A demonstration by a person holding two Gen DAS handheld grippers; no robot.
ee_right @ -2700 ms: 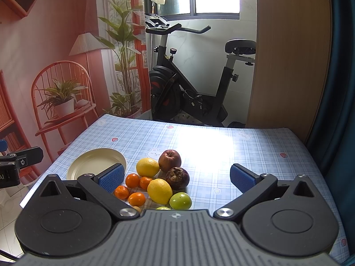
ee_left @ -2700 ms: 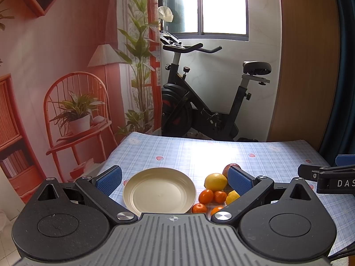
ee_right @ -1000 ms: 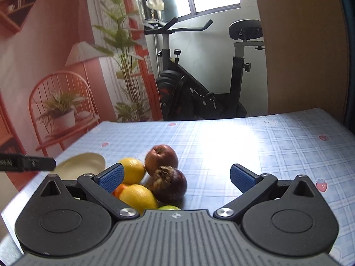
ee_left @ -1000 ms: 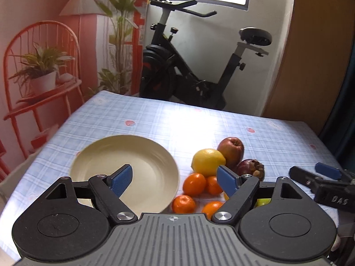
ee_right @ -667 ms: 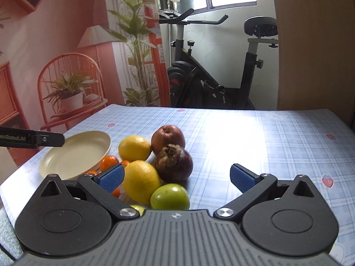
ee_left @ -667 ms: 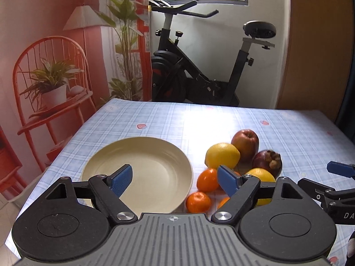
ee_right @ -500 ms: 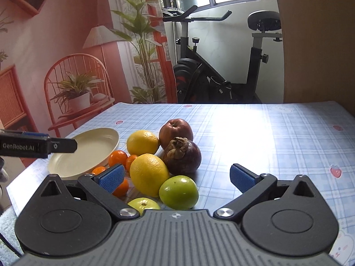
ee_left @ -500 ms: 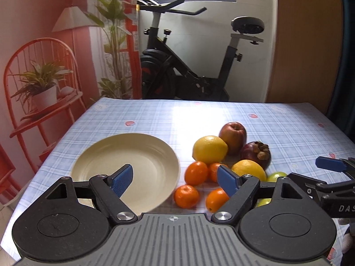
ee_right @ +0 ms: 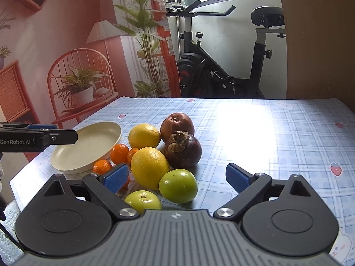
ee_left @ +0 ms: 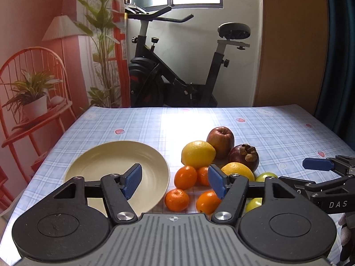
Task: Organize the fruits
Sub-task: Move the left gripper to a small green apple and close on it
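Left wrist view: left gripper [ee_left: 175, 180] hovers over blue checked tablecloth [ee_left: 137, 124], jaws spread with nothing between pads, just been narrowing. Cream plate [ee_left: 99, 166] at left, bare. Just right of plate: four small oranges [ee_left: 185, 177], two lemons [ee_left: 198, 154], red apple [ee_left: 220, 139], mangosteen [ee_left: 244, 157], all clustered, touching.

Right wrist view: right gripper [ee_right: 177, 178] jaws spread wide, just eased inward slightly, gripping nothing. Two green apples [ee_right: 178, 185] nearest, lemon behind them. Exercise bike [ee_right: 221, 66] beyond table.
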